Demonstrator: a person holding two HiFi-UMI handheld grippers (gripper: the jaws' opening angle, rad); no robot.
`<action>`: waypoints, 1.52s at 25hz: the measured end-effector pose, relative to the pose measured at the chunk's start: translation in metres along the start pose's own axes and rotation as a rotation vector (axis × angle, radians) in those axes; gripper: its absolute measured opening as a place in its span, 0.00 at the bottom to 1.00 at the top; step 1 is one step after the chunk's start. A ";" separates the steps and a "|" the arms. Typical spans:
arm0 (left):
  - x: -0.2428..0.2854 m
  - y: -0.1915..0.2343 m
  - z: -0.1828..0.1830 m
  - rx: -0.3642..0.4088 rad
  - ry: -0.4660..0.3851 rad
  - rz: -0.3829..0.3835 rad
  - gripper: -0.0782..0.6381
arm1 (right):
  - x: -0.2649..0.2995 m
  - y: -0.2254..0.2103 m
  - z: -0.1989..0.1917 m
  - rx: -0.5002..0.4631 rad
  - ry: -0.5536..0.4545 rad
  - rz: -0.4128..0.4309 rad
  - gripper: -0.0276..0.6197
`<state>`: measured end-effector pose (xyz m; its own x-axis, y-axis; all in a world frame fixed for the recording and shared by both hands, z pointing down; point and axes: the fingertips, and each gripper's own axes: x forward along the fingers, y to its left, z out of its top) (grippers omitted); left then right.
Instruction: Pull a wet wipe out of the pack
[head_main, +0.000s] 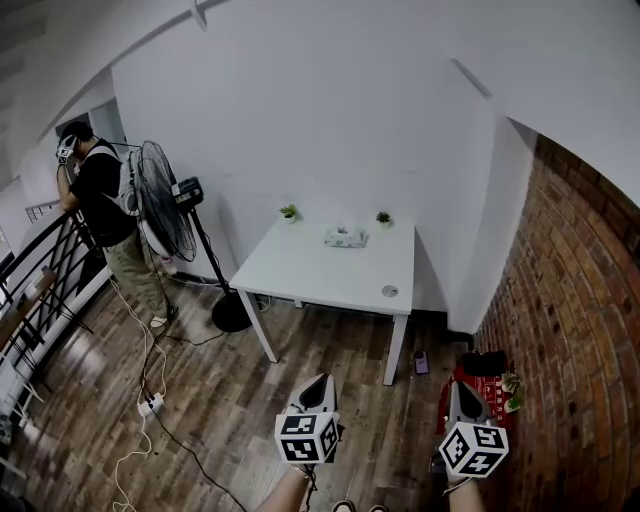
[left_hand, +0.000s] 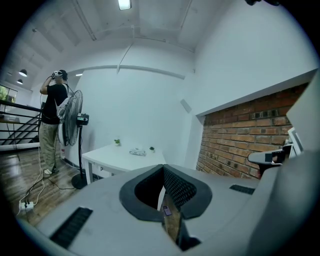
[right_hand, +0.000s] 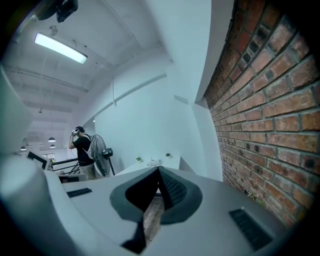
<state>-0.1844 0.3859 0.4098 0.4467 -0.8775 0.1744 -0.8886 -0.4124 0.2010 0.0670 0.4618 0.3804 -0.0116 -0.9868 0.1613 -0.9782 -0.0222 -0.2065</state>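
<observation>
Grey tongs sit low in front of me. The left gripper (head_main: 318, 381) has its jaws pressed together on nothing, and the right gripper (head_main: 458, 388) is likewise closed and empty. Each carries a cube of black-and-white square markers. Dark wooden floor (head_main: 220, 400) lies beneath them. Well ahead of both tongs stands the white rectangular table (head_main: 300, 272). The soft wet wipe pack (head_main: 346, 236) lies flat near its far edge, between two small potted plants (head_main: 289, 212). Rough red brick wall (head_main: 570, 300) runs on my right.

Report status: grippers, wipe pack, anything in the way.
Left gripper, right gripper both shut, empty, far from table. Wipe pack on table between two plants, untouched. Fan and person stand left, off the line.
</observation>
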 end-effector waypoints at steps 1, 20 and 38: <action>0.000 0.000 0.000 0.001 -0.001 0.001 0.11 | 0.000 0.000 0.000 0.000 0.001 0.000 0.04; 0.020 0.010 0.006 0.013 -0.010 0.009 0.11 | 0.012 -0.012 0.003 0.003 -0.001 -0.039 0.04; 0.029 0.032 0.012 0.002 -0.024 -0.040 0.29 | 0.024 0.005 0.001 -0.006 0.005 -0.067 0.04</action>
<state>-0.2016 0.3445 0.4097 0.4789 -0.8661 0.1431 -0.8704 -0.4473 0.2055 0.0624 0.4381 0.3823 0.0531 -0.9824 0.1791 -0.9781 -0.0873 -0.1890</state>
